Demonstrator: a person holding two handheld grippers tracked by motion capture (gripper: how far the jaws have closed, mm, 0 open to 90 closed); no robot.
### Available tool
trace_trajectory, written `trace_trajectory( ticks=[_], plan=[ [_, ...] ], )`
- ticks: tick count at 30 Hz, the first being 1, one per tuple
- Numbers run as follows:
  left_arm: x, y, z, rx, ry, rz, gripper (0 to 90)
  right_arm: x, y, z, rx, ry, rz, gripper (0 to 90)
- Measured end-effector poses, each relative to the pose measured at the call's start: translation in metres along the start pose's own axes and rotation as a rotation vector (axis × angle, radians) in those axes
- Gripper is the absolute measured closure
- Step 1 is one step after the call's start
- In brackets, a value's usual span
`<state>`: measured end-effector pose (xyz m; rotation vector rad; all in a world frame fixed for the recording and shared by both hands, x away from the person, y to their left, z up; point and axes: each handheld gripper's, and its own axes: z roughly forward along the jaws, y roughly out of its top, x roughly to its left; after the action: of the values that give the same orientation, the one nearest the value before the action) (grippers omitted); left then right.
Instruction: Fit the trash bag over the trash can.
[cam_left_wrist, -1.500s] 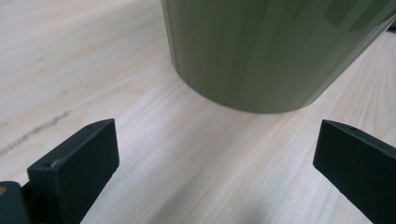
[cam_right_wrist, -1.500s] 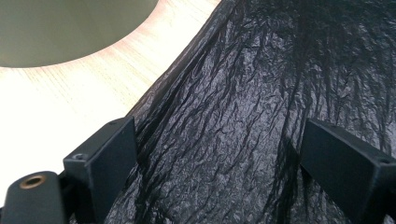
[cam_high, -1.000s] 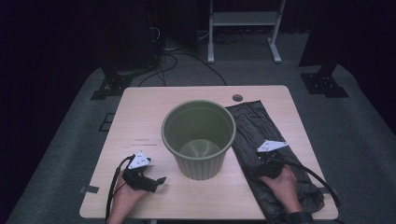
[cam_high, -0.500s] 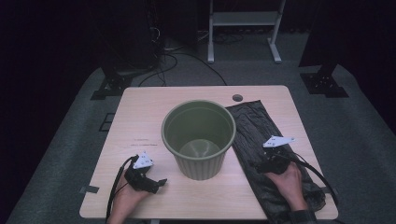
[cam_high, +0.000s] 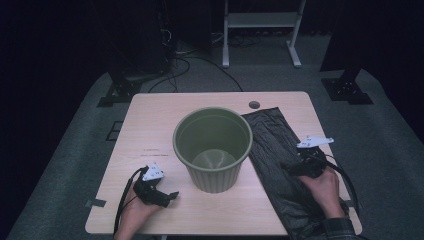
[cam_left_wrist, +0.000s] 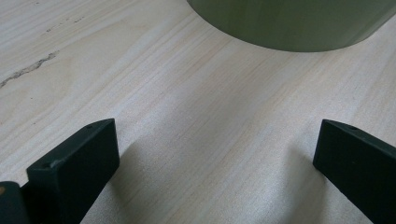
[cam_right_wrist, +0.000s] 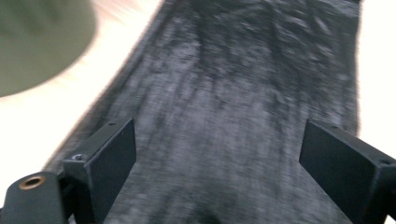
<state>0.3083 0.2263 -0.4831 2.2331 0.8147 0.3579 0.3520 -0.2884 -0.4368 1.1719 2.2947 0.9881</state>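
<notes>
A green bin (cam_high: 212, 146) stands upright and empty in the middle of the wooden table (cam_high: 150, 125). A black plastic bag (cam_high: 277, 160) lies flat to its right. My right gripper (cam_high: 290, 169) hovers over the bag, open, its jaws wide apart above the bag's black surface (cam_right_wrist: 224, 116) with the bin's wall (cam_right_wrist: 37, 42) at the upper left. My left gripper (cam_high: 167, 197) rests low near the table's front left, open, with bare wood (cam_left_wrist: 215, 140) between its jaws and the bin's base (cam_left_wrist: 299, 23) just ahead.
A small round grommet (cam_high: 254, 105) sits in the table's far edge. Dark floor with cables, stand feet and a white frame (cam_high: 260, 30) lies beyond the table. Bare wood stretches left of the bin.
My right gripper has moved forward and slightly right along the bag. The left gripper has shifted slightly toward the table's front edge.
</notes>
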Motion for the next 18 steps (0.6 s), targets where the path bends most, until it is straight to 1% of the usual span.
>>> trace_trajectory(
  ticks=[6, 7, 10, 14, 18],
  plan=[
    [0.0, 0.0, 0.0, 0.0, 0.0, 0.0, 0.0, -0.026, -0.003, 0.007, 0.022, -0.051, 0.033, 9.5],
    [0.0, 0.0, 0.0, 0.0, 0.0, 0.0, 0.0, -0.029, -0.004, 0.009, 0.027, -0.055, 0.038, 9.5],
    [0.0, 0.0, 0.0, 0.0, 0.0, 0.0, 0.0, -0.039, -0.008, 0.016, 0.034, -0.043, 0.065, 9.5],
    [0.0, 0.0, 0.0, -0.001, 0.0, 0.0, 0.0, -0.046, -0.015, 0.024, 0.044, -0.043, 0.093, 9.5],
    [0.0, 0.0, 0.0, -0.001, 0.001, -0.002, 0.0, -0.046, -0.02, 0.033, 0.071, -0.051, 0.091, 9.5]
  ],
)
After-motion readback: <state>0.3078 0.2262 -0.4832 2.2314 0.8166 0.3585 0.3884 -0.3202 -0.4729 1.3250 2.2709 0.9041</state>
